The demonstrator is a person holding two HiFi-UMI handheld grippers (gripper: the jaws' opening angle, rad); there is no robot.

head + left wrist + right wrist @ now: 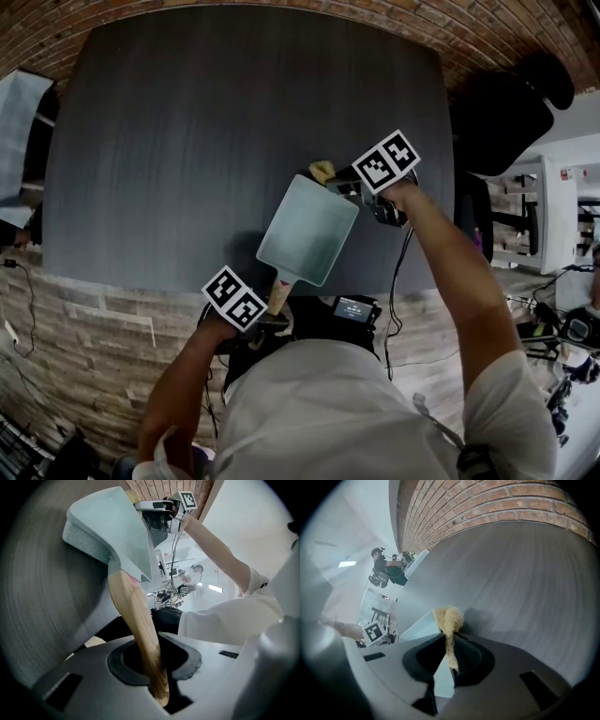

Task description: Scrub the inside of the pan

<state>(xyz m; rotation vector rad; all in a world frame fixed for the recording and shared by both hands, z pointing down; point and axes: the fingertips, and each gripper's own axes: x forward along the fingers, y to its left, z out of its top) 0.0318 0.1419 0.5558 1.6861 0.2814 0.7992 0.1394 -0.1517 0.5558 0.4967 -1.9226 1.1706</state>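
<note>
Head view: left gripper (274,317) fingers pinch pan (307,230) handle (279,292); right gripper (334,183) fingers pinch sponge (322,171), seemingly touching pan rim.

**A:** Here we go. This reads as a lab or recording studio, not a home kitchen. There's a brick wall (497,503) and 1 bare dark table (234,141).

**B:** Agreed. A cable (393,291) hangs down over the stone-look floor (84,319). A white equipment rack (548,211) stands off to the side, with a black chair (506,108) by it.

**A:** And in the right gripper view, another person (379,564) stands at a further table, under a strip ceiling light (347,564).
</note>
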